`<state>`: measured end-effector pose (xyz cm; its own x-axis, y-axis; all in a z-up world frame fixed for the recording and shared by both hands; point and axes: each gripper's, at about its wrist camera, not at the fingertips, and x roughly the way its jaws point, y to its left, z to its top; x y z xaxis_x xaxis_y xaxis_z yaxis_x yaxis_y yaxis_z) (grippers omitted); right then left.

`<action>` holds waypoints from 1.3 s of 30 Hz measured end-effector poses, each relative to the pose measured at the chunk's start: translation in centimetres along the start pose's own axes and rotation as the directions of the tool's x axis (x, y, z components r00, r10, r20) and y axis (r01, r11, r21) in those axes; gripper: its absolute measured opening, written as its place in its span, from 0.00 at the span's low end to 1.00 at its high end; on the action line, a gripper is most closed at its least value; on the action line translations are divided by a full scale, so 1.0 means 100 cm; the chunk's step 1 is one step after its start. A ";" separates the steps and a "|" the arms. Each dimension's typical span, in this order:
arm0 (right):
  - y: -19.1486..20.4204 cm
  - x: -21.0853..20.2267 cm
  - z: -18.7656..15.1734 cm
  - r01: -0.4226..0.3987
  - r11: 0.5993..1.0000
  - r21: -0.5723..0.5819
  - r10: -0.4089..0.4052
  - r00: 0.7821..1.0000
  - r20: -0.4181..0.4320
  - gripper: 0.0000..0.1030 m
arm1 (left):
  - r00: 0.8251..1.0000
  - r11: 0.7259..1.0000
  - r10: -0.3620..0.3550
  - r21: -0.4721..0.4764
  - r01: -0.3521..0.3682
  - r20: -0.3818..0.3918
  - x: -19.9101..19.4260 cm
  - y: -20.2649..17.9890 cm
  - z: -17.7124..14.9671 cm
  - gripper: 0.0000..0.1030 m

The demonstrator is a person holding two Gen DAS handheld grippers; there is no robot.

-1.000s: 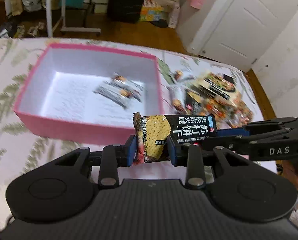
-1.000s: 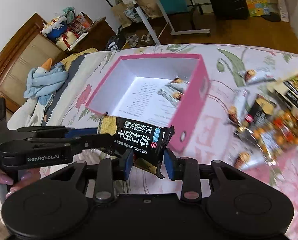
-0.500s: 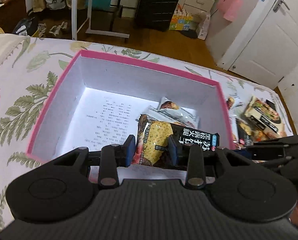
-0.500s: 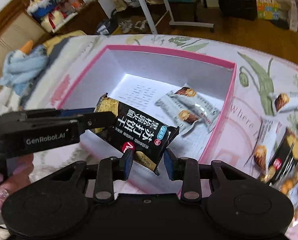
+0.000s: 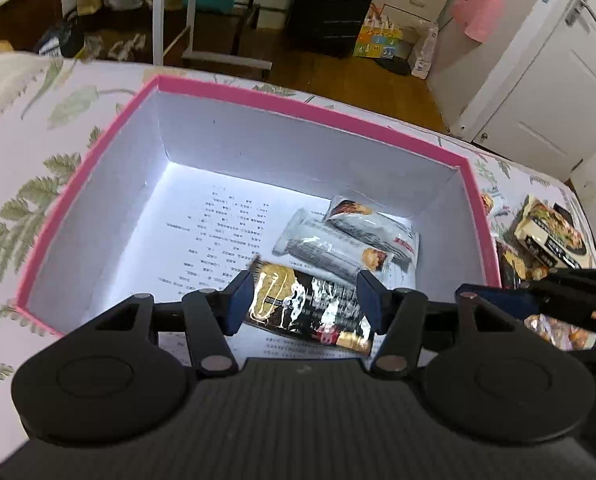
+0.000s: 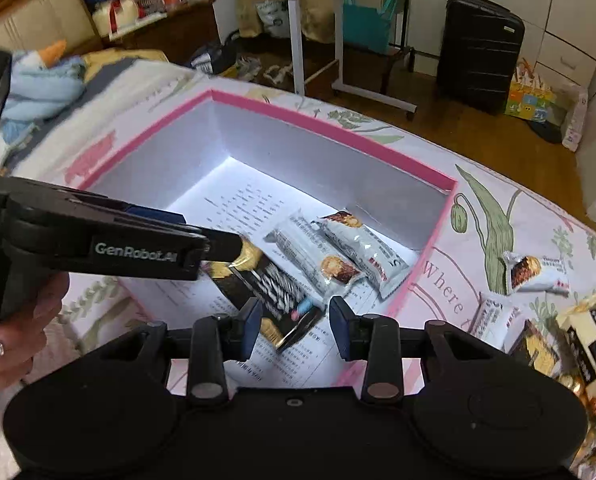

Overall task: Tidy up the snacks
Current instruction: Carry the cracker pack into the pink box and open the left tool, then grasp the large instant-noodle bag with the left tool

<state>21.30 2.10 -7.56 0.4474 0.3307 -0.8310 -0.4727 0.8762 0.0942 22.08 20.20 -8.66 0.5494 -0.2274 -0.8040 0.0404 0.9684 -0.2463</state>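
Observation:
A pink box (image 5: 310,112) with a white inside stands open on the floral bed; it also shows in the right wrist view (image 6: 338,136). Two silver snack packets (image 5: 338,240) lie on its floor, also seen from the right (image 6: 338,252). A black and gold cracker packet (image 5: 306,304) lies in the box near its front wall, blurred in the right wrist view (image 6: 274,292). My left gripper (image 5: 304,300) is open above that packet. My right gripper (image 6: 296,322) is open just above the packet's other end.
Several loose snack packets (image 6: 534,268) and a noodle pack (image 5: 550,236) lie on the bedspread right of the box. A black suitcase (image 6: 478,48), a white rolling table leg (image 6: 298,28) and a white door (image 5: 558,80) stand beyond the bed.
Both grippers carried the cracker packet over the box, then opened. The packet has dropped onto the box floor.

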 end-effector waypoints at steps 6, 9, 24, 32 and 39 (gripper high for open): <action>-0.021 -0.052 -0.021 -0.079 0.995 0.056 0.075 0.994 0.074 0.45 | 0.999 0.998 -0.048 0.040 0.048 -0.012 -0.038 -0.010 -0.007 0.54; -0.034 -0.077 -0.033 -0.131 0.987 0.098 0.122 0.989 0.088 0.46 | 0.996 0.993 -0.087 0.075 0.088 -0.017 -0.061 -0.023 -0.011 0.54; -0.078 -0.166 -0.096 -0.082 0.985 0.151 0.065 0.992 0.112 0.60 | 0.971 0.938 -0.220 0.255 0.236 -0.090 -0.122 -0.113 -0.029 0.59; -0.117 -0.192 -0.119 0.036 0.982 0.184 -0.061 0.990 0.129 0.66 | 0.958 0.898 -0.255 0.335 0.285 -0.132 -0.100 -0.165 -0.018 0.59; -0.171 -0.189 -0.139 0.001 0.930 0.367 -0.097 0.965 0.242 0.66 | 0.956 0.891 -0.264 0.348 0.292 -0.126 -0.056 -0.202 0.004 0.60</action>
<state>10.39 -23.96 -1.10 0.6618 0.3191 -0.6784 -0.1603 0.9442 0.2878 18.55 1.92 1.08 0.4092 -0.4861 -0.7722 0.4868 0.8321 -0.2658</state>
